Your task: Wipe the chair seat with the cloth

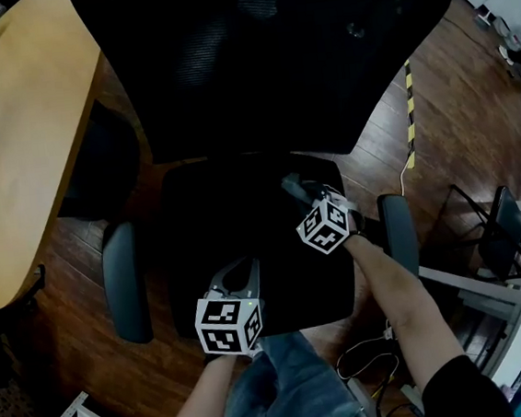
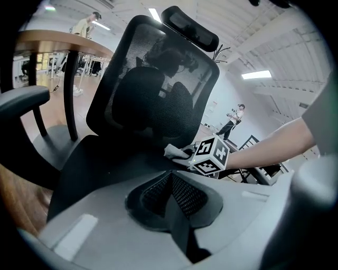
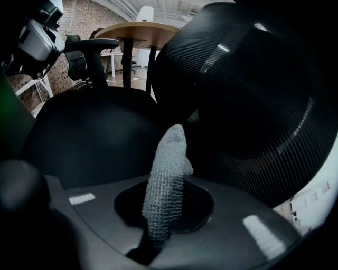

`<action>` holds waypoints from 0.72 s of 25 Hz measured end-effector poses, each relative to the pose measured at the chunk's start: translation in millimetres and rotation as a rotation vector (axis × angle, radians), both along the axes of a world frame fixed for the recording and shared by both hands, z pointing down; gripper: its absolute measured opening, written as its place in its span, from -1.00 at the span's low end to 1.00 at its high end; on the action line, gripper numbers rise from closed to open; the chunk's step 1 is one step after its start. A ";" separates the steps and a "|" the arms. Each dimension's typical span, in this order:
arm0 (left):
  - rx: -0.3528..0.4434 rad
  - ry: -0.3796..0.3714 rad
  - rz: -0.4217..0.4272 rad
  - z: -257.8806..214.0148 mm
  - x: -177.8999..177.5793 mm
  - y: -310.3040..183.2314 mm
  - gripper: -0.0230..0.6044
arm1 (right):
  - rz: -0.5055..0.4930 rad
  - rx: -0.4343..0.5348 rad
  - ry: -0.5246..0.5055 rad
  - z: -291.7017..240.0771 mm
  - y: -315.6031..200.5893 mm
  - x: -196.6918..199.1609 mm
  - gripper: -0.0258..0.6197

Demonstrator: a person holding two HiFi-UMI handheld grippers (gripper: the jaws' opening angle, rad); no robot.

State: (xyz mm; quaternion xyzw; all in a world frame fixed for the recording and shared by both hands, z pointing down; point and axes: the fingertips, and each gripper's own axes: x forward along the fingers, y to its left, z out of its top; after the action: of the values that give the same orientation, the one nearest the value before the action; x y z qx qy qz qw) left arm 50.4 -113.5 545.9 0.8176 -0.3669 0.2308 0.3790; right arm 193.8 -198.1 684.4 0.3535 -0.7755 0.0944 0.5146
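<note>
Grey knit cloth [image 3: 166,174]: pinched between the closed jaws of the right gripper [image 1: 303,194], sticking out past their tips, over the back right part of the chair seat [image 1: 236,238].
Left gripper [image 1: 235,278]: jaws pressed together with nothing between them, at the seat's front edge.
Backrest [image 1: 263,55]: black mesh, rising behind the seat.
Armrests: left armrest [image 1: 125,282] and right armrest [image 1: 398,233], flanking the seat.
Wooden table [image 1: 10,118]: beyond the seat's left side.
</note>
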 end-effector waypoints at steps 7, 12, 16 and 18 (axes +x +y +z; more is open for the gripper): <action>0.035 -0.001 0.019 -3.4 -18.4 25.0 -0.92 | -0.016 0.017 -0.003 -6.9 43.2 -23.1 -0.88; 0.037 0.002 0.027 -6.8 -29.5 55.9 -0.92 | 0.014 0.021 -0.012 -9.7 90.7 -32.8 -0.88; 0.038 -0.001 0.043 -5.0 -42.0 79.4 -0.92 | 0.028 0.034 -0.022 -15.0 128.8 -47.2 -0.88; 0.042 0.000 0.050 -6.6 -43.6 90.6 -0.92 | 0.023 0.043 -0.027 -18.3 151.2 -53.5 -0.88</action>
State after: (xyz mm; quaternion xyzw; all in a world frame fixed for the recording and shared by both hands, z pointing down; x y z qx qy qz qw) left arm 6.8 -22.9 539.3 0.8344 -0.3512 0.2322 0.3558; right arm 140.2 -46.9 666.1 0.3721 -0.7801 0.0882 0.4952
